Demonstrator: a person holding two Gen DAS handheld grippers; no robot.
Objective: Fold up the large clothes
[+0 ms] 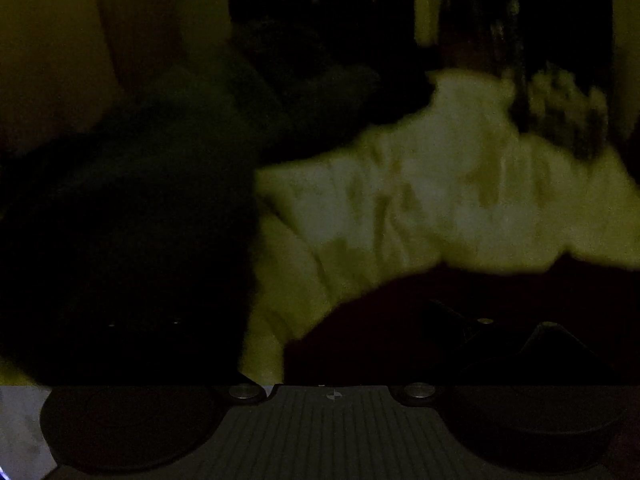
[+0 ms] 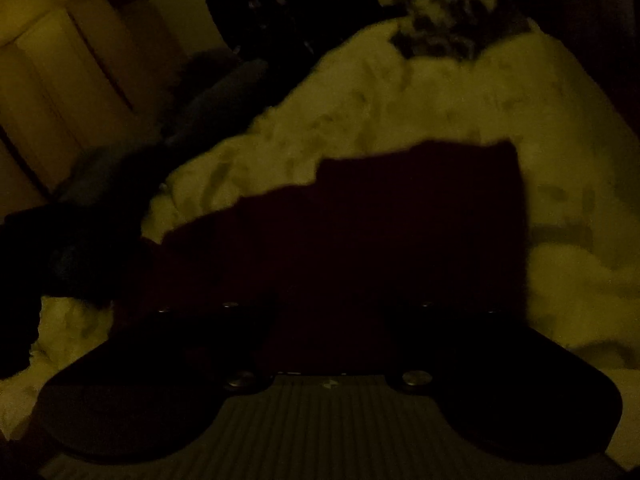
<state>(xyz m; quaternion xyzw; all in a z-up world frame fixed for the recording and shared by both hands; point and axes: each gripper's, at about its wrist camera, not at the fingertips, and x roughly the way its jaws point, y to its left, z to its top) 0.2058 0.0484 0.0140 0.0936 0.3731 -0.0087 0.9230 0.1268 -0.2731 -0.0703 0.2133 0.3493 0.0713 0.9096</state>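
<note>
The scene is very dark. A dark maroon garment [image 2: 380, 232] lies spread on a pale crumpled bedsheet [image 2: 400, 100] right in front of my right gripper [image 2: 328, 320]. Its fingers merge with the dark cloth, so I cannot tell how the jaws stand. In the left wrist view the same maroon garment [image 1: 460, 320] fills the lower right over the sheet [image 1: 400, 200]. My left gripper [image 1: 328, 340] is lost in shadow; only its body shows at the bottom.
A dark heap of clothing [image 1: 140, 220] lies at the left of the bed, also in the right wrist view [image 2: 80, 240]. A black-and-white patterned cloth [image 2: 452, 20] lies at the far end. Pale wall panels [image 2: 60, 80] stand at the left.
</note>
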